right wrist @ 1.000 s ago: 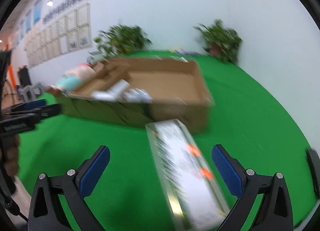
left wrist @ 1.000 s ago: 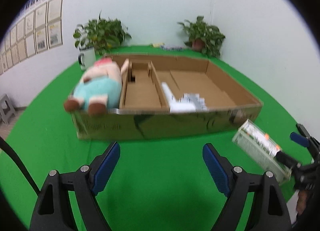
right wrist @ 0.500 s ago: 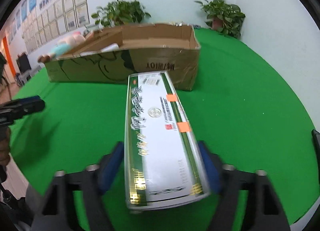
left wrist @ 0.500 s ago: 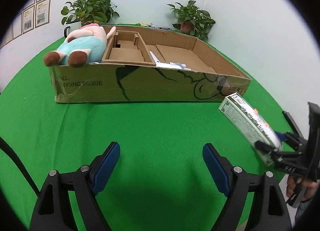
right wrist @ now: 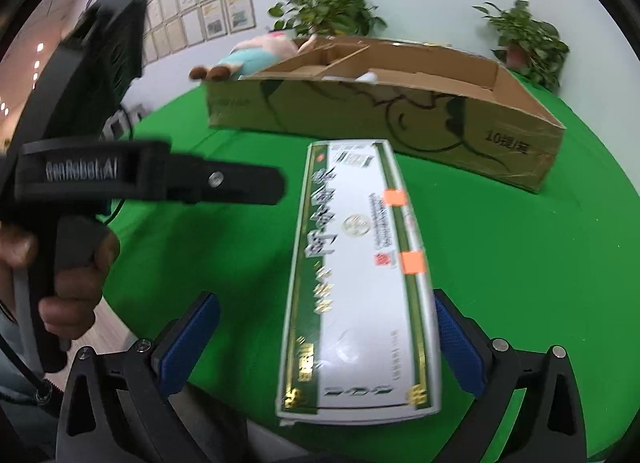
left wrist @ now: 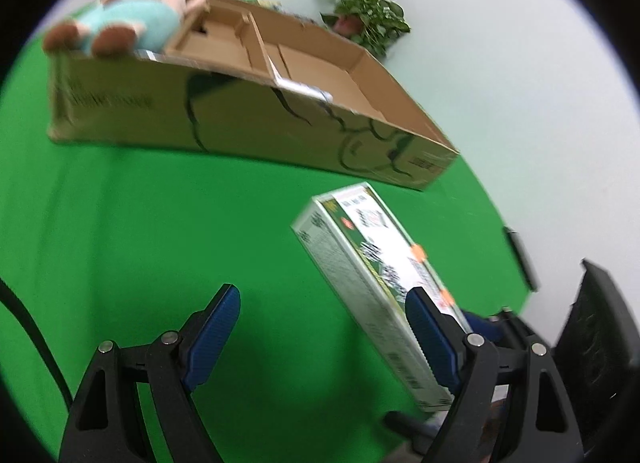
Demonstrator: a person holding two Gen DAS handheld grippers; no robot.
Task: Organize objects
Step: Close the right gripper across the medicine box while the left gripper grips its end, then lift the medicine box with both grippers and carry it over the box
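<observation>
A long white and green carton (right wrist: 360, 279) lies on the green table between the open fingers of my right gripper (right wrist: 324, 339); the right pad (right wrist: 456, 343) is next to its side, the left pad stands apart. The carton also shows in the left wrist view (left wrist: 380, 283), to the right of my left gripper (left wrist: 324, 331), which is open and empty above the green cloth. A wide cardboard box (right wrist: 400, 111) with dividers stands behind, with a plush toy (left wrist: 128, 23) on its left end.
Two potted plants (right wrist: 328, 15) stand behind the box by the white wall. A white packet (left wrist: 304, 89) lies in the box. The left gripper's body (right wrist: 100, 179) and the hand holding it are close on the left in the right wrist view.
The right gripper's fingers have opened off the carton, which now rests on the table. The left gripper has swung right and closer to the carton.
</observation>
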